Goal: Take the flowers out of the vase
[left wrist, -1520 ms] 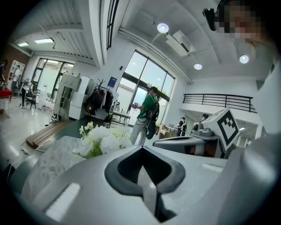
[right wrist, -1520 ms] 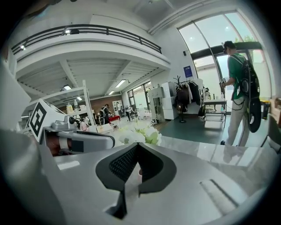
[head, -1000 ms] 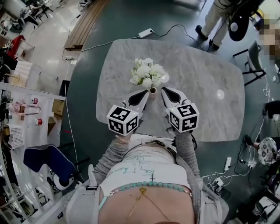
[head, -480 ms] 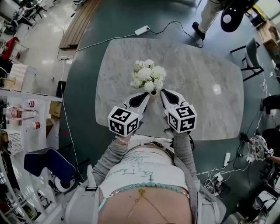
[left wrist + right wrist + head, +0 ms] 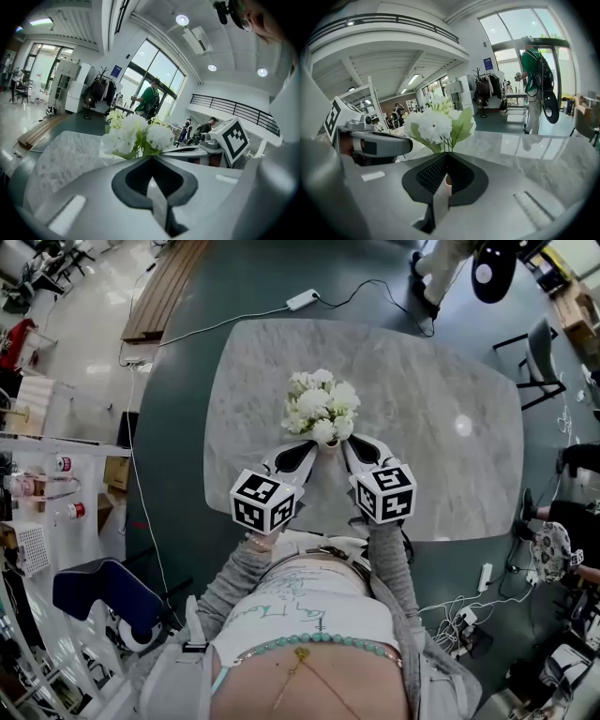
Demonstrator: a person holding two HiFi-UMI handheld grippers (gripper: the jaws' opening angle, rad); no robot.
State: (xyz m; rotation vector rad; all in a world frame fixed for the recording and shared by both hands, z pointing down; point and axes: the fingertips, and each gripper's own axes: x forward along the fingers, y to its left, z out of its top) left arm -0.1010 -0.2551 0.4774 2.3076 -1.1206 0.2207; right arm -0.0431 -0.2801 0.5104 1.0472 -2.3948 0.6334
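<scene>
My left gripper (image 5: 314, 448) and right gripper (image 5: 347, 442), both pinched closed and empty, flank what seems a small pale vase (image 5: 327, 441) on the grey marble table (image 5: 441, 381); its white flower bunch (image 5: 321, 404) stands upright between them.

A grey marble table (image 5: 441, 381) stands on a dark green floor (image 5: 234, 287). A white power strip (image 5: 302, 300) with its cable lies on the floor just beyond the table's far edge. A wooden bench (image 5: 164, 296) lies farther left, a dark chair (image 5: 539, 352) stands beside the table's right end, and a blue chair (image 5: 98, 592) sits at lower left.
</scene>
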